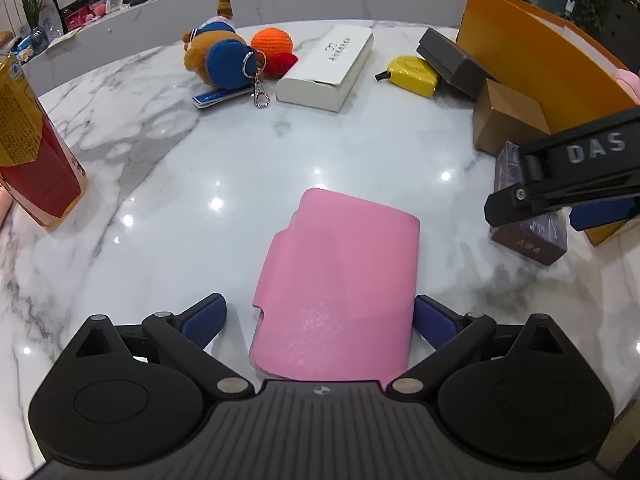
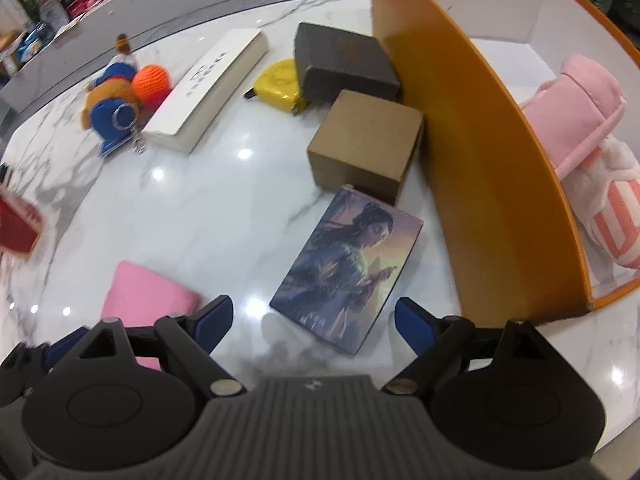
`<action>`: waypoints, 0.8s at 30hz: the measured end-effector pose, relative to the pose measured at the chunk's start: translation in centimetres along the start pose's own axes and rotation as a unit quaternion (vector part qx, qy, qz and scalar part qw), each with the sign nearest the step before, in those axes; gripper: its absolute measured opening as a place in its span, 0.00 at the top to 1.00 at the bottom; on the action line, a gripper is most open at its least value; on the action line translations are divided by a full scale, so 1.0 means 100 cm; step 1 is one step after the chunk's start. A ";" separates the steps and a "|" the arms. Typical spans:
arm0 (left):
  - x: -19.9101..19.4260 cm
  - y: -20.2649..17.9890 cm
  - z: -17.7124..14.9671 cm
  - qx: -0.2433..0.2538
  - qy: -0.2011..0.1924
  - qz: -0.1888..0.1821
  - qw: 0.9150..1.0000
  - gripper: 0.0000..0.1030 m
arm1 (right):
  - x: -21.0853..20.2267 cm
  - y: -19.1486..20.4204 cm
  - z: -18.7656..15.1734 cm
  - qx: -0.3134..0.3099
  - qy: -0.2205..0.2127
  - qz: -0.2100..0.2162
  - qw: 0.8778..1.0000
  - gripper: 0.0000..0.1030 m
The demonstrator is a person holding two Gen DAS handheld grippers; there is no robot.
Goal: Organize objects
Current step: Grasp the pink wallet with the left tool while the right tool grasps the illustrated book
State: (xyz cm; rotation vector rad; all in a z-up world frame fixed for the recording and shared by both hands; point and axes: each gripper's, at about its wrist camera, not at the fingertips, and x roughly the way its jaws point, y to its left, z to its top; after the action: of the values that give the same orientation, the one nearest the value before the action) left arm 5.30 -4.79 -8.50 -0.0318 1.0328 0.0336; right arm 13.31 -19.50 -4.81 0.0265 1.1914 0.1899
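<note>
Glossy white marble tabletop [image 1: 168, 168]

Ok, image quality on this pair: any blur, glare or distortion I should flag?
Left wrist view: sharp; ceiling-light glare dots on the marble table; fisheye bends the counter edge. Right wrist view: softer, with motion smear at the left edge on the red carton; the illustrated box stays readable; same glare spots; the orange bin wall bows.

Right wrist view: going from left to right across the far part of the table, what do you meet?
Plush toy with blue cap → orange crochet ball → long white box → yellow tape measure → dark grey box → orange bin wall.
</note>
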 end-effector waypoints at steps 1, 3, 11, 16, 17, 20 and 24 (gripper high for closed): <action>0.000 -0.001 0.000 0.004 -0.002 0.001 1.000 0.00 | 0.001 0.001 0.000 0.005 -0.005 -0.007 1.000 0.14; 0.000 -0.004 -0.002 0.012 -0.009 -0.002 1.000 0.00 | 0.002 0.002 0.001 0.019 -0.016 -0.017 1.000 0.14; 0.000 -0.002 -0.003 0.016 -0.016 -0.006 1.000 0.00 | 0.014 0.000 0.005 0.055 -0.026 -0.030 0.998 0.15; 0.001 0.006 -0.002 0.014 -0.021 -0.007 1.000 0.00 | 0.023 0.005 0.009 0.026 -0.026 -0.063 0.997 0.32; 0.001 0.009 -0.002 0.012 -0.022 -0.005 1.000 0.00 | 0.023 0.006 0.010 0.016 -0.023 -0.057 0.998 0.33; -0.001 0.016 -0.003 0.008 -0.025 -0.003 1.000 0.00 | 0.023 0.011 0.009 -0.011 -0.016 -0.035 0.999 0.34; -0.005 0.030 -0.008 -0.003 -0.029 0.007 1.000 0.00 | 0.023 0.033 -0.003 -0.104 -0.003 -0.006 0.995 0.34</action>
State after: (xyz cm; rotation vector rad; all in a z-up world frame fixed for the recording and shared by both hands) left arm 4.20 -1.83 -8.54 -0.0294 0.9751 0.0503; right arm 13.39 -15.91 -6.61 -0.1628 1.1612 0.3026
